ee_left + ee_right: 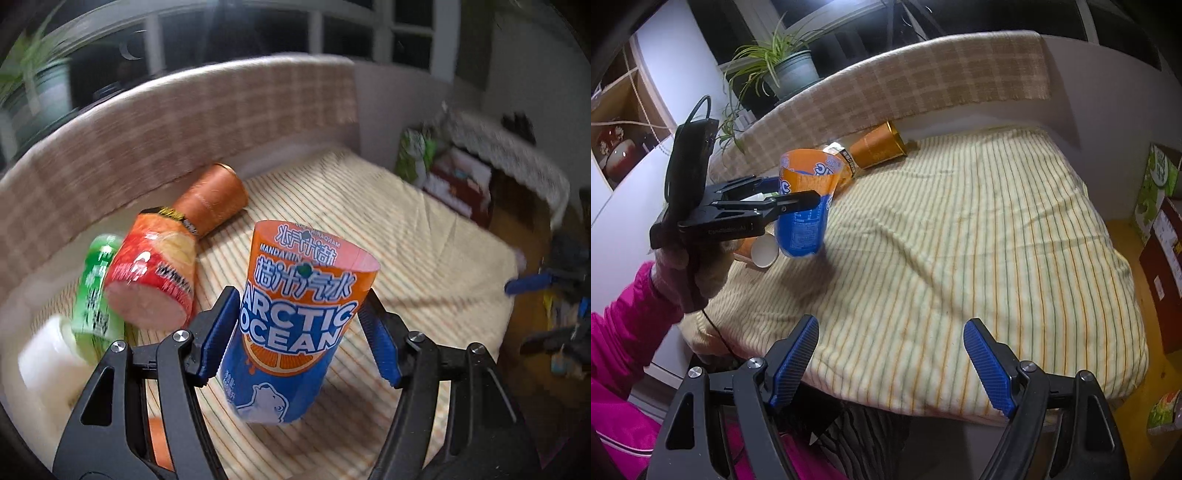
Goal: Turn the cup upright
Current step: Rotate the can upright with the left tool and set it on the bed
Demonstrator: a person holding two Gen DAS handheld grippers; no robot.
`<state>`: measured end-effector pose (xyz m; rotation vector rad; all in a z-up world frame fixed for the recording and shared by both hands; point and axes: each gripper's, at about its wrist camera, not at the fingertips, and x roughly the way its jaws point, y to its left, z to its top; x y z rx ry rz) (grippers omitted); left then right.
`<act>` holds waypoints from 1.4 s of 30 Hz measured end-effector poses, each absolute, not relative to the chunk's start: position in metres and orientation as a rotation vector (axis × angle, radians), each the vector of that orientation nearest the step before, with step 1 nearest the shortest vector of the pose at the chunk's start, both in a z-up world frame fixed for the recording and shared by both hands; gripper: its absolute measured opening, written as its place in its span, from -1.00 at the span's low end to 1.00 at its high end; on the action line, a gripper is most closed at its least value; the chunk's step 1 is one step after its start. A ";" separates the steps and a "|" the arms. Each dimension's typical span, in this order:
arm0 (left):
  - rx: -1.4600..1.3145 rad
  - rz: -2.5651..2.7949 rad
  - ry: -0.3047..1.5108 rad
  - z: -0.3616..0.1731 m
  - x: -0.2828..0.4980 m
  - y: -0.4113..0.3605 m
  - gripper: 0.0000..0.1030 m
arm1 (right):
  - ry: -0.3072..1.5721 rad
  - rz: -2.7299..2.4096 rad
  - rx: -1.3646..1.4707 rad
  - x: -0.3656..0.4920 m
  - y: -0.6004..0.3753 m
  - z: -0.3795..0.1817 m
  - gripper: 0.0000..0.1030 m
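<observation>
An orange and blue "Arctic Ocean" paper cup [295, 325] stands upright, mouth up, between the blue pads of my left gripper [301, 332]. The jaws are shut on its sides and it hangs just above the striped cloth. In the right wrist view the same cup [805, 206] shows in the left gripper [798, 201] at the left side of the table. My right gripper [890, 363] is open and empty near the table's front edge.
A red cup [155, 277], a green cup [98, 295] and an orange cup [212, 199] lie on their sides at the left rear. A white-mouthed cup [762, 251] lies below the held cup. A striped cloth [960, 240] covers the table. Boxes [1160, 206] stand to the right.
</observation>
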<state>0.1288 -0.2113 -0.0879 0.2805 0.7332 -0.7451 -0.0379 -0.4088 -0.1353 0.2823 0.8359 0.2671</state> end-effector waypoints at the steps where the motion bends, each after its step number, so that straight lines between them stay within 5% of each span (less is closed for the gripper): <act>1: 0.242 -0.736 0.725 -0.086 0.128 -0.206 0.32 | 0.831 0.265 0.278 -0.037 -0.406 -0.134 0.62; 12: 0.038 -0.678 0.710 -0.093 0.124 -0.175 0.31 | 0.805 0.236 0.244 -0.024 -0.378 -0.125 0.62; 40: 0.020 -0.630 0.694 -0.096 0.111 -0.155 0.31 | 0.780 0.136 0.263 -0.017 -0.361 -0.119 0.62; 42: 0.020 -0.630 0.698 -0.096 0.111 -0.152 0.42 | 0.775 0.138 0.258 -0.017 -0.359 -0.117 0.62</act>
